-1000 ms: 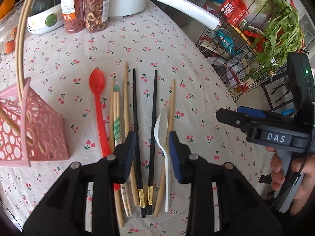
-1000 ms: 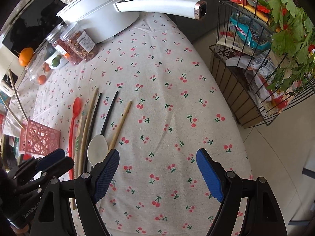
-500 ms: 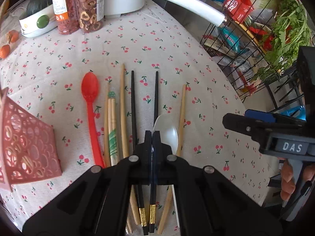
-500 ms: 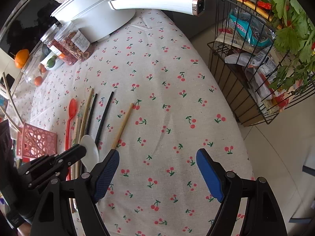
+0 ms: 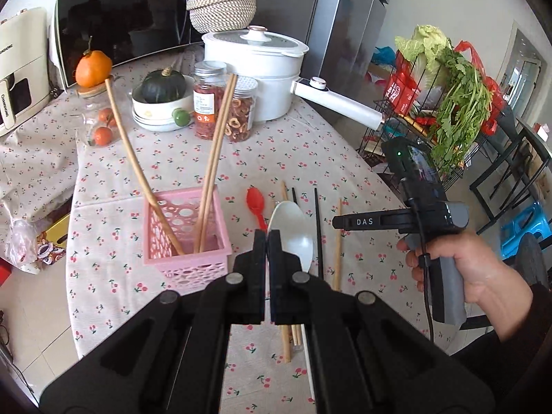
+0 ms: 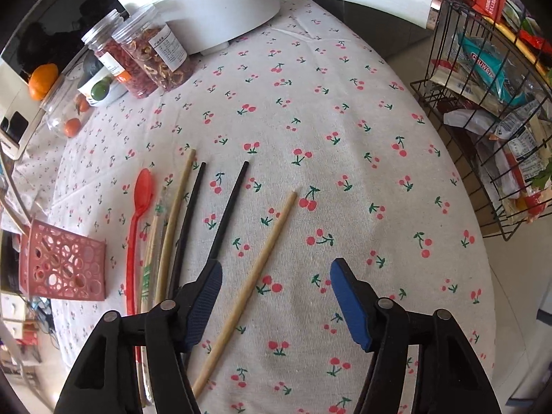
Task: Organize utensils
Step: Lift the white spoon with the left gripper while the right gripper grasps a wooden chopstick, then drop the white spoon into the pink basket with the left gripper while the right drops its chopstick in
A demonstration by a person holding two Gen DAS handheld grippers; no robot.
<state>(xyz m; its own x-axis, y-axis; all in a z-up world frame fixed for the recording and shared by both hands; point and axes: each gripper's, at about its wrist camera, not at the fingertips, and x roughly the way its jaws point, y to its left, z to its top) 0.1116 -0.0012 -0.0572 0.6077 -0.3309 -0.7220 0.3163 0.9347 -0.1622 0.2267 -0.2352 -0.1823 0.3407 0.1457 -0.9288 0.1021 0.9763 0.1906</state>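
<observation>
My left gripper (image 5: 267, 241) pinches the white plastic spoon (image 5: 292, 231) by its handle, lifted above the cherry-print tablecloth (image 6: 345, 138) beside the pink perforated plastic basket (image 5: 188, 238), ready for dropping in. My right gripper (image 6: 276, 296) hangs spread over a wooden chopstick (image 6: 255, 276).

A round table (image 5: 310, 145) wears a cherry-print cloth. Behind it stand a dark microwave (image 5: 127, 24) and a grey fridge (image 5: 348, 34). A black wire rack (image 5: 407, 127) of greens stands beside the table. Daylight falls on the pale floor (image 5: 31, 314).
</observation>
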